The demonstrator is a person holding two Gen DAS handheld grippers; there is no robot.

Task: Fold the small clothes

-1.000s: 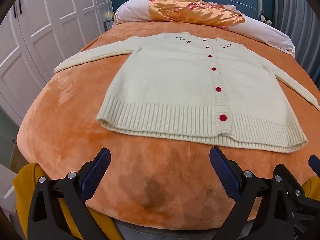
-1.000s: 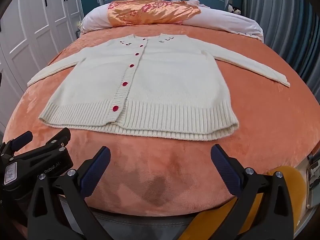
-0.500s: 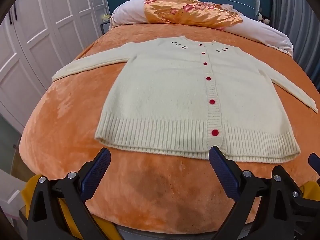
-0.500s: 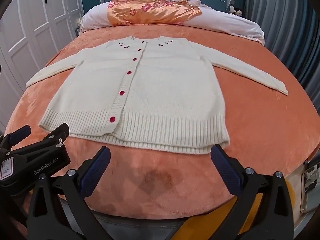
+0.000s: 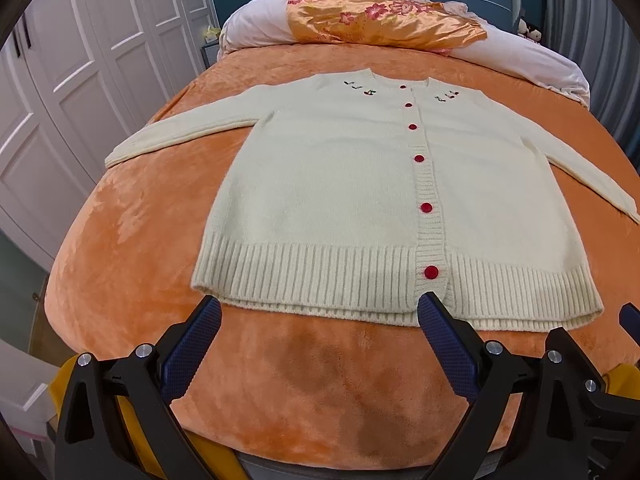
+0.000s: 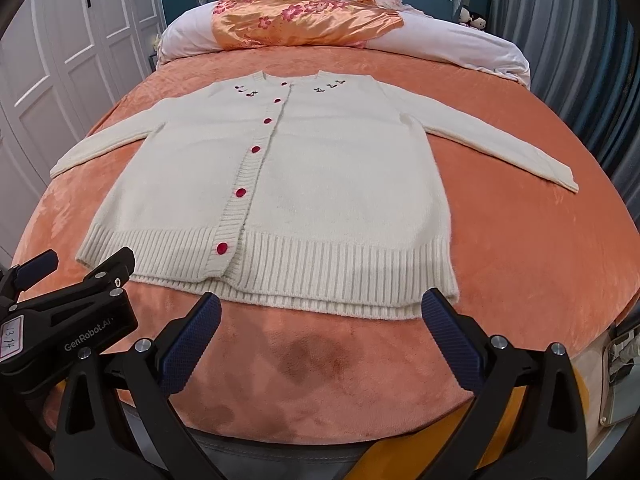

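Cardigan: the cream cardigan (image 5: 332, 200) lies flat and face up on the orange blanket (image 5: 132, 256) of the bed, buttoned with red buttons (image 5: 431, 271), both sleeves spread out to the sides, the neck toward the pillows.
Left claw: the left claw (image 5: 320, 320) has its jaws wide apart and holds nothing; its blue pads (image 5: 444, 344) stand at the ribbed hem (image 5: 304, 272), the right one over the button band.
Right claw: the right claw (image 6: 320, 318) is also spread apart and empty, its pads (image 6: 450, 340) at the hem's right half.
Change: compared with one second ago, both claws have come closer to the hem (then a wide strip of blanket lay between them and it).
Edges: the hem lies near the foot edge of the bed; the left sleeve cuff (image 5: 116, 156) and the right sleeve cuff (image 6: 564, 178) come close to the side edges.
Open room: bare blanket lies between the collar and the white pillow (image 6: 452, 46) with the orange flowered cover (image 6: 304, 20).
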